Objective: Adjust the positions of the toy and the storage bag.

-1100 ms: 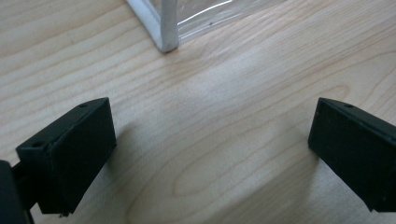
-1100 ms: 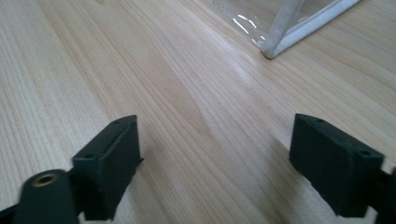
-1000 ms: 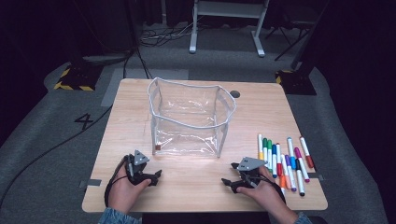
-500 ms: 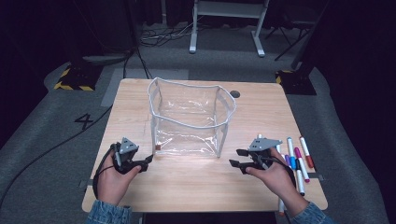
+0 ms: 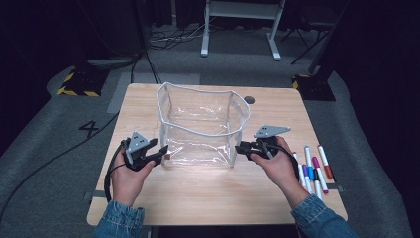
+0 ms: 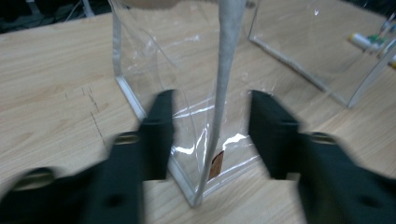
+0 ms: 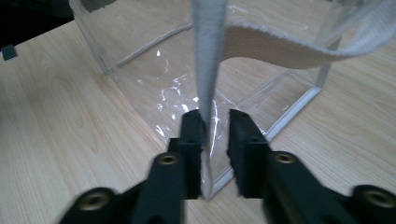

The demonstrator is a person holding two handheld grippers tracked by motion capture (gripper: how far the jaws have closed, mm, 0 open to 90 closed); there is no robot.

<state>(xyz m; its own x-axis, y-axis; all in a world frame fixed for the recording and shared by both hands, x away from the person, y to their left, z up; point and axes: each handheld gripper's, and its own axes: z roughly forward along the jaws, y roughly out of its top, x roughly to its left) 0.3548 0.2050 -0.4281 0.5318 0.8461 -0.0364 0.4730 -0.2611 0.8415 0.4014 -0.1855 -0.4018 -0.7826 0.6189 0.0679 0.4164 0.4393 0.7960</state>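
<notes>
Item: clear plastic pouch (image 5: 203, 126), box-shaped, open at the top, edged in white binding; stands upright on the bench (image 5: 148, 198), toward the middle and slightly to the far side
Left claw (image 5: 161, 152): held in the person's left hand (image 5: 126, 176), at the pouch's near left corner; in the left gripper view (image 6: 210, 135) the jaws have just been closing and straddle the white corner seam (image 6: 224, 93); a gap shows on each side of the seam, pads not pressing
Right claw (image 5: 241, 148): held in the person's right hand (image 5: 280, 166), at the pouch's near right corner; in the right gripper view (image 7: 215, 140) the jaws have just been closing, now narrow, with the corner seam (image 7: 205, 70) between them; one pad lies against the seam, the other just off it; whether it pinches, cannot tell
Markers (image 5: 312, 168): a row of coloured pens lying flat on the bench, right of the right hand, well apart from the pouch
Sleeves: blue denim, entering from the near edge
Floor (image 5: 59, 134): grey carpet, a cable trailing across it left of the bench
</notes>
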